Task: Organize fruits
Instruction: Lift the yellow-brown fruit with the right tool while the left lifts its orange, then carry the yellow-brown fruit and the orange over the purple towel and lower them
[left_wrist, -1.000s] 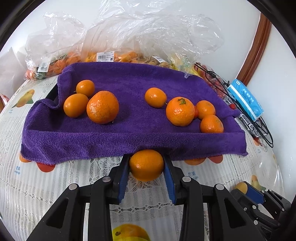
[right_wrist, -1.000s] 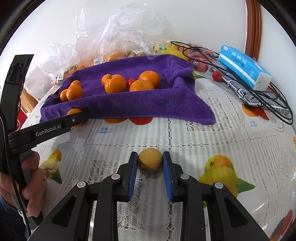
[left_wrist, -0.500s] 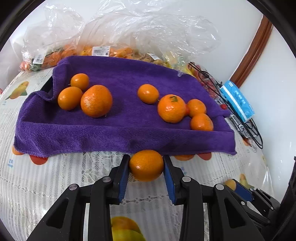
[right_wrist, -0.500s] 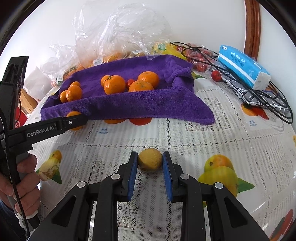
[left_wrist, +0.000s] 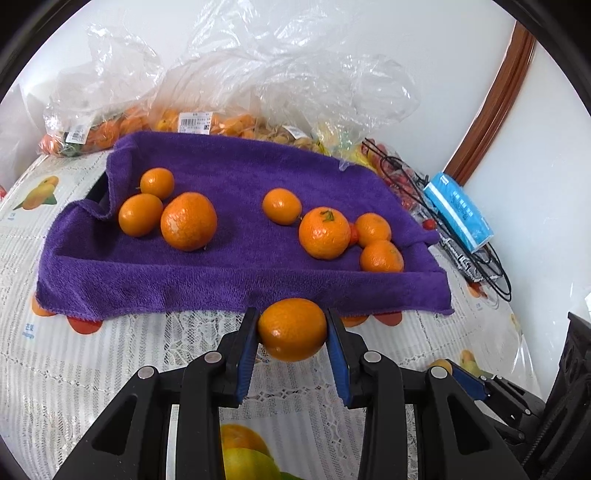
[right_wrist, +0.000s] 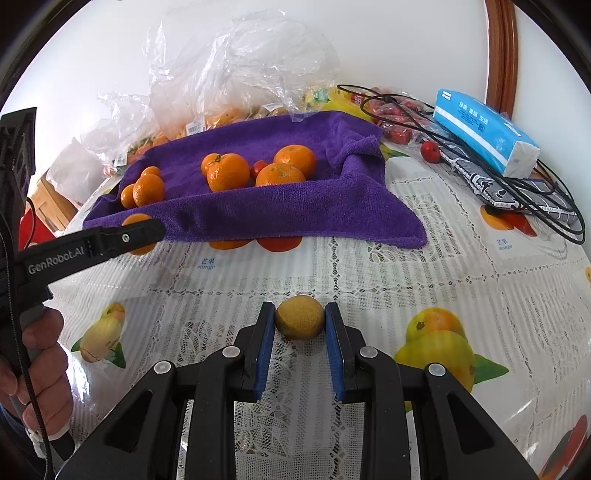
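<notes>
An orange (left_wrist: 291, 329) is gripped between the blue pads of the left gripper (left_wrist: 291, 332), just in front of the near edge of the purple towel (left_wrist: 236, 273). A small yellow-brown fruit (right_wrist: 300, 317) is clamped by the right gripper (right_wrist: 300, 320), well in front of the towel, on the lace tablecloth (right_wrist: 388, 273). Seven oranges are seen on the towel, three (left_wrist: 188, 220) at its left and four (left_wrist: 324, 232) at its right.

Both tools were matte black plastic with angular, cut-out arms. The left gripper (left_wrist: 291, 354) and the right gripper (right_wrist: 300, 345) each carried blue pads (right_wrist: 265, 354) inside their fingers and round silver screws (right_wrist: 231, 351) at the pivots. White "GenRobot.AI" lettering (right_wrist: 56, 260) ran along the left tool's side, and a thin black cable (right_wrist: 35, 406) crossed the hand (right_wrist: 40, 373) on its handle.
</notes>
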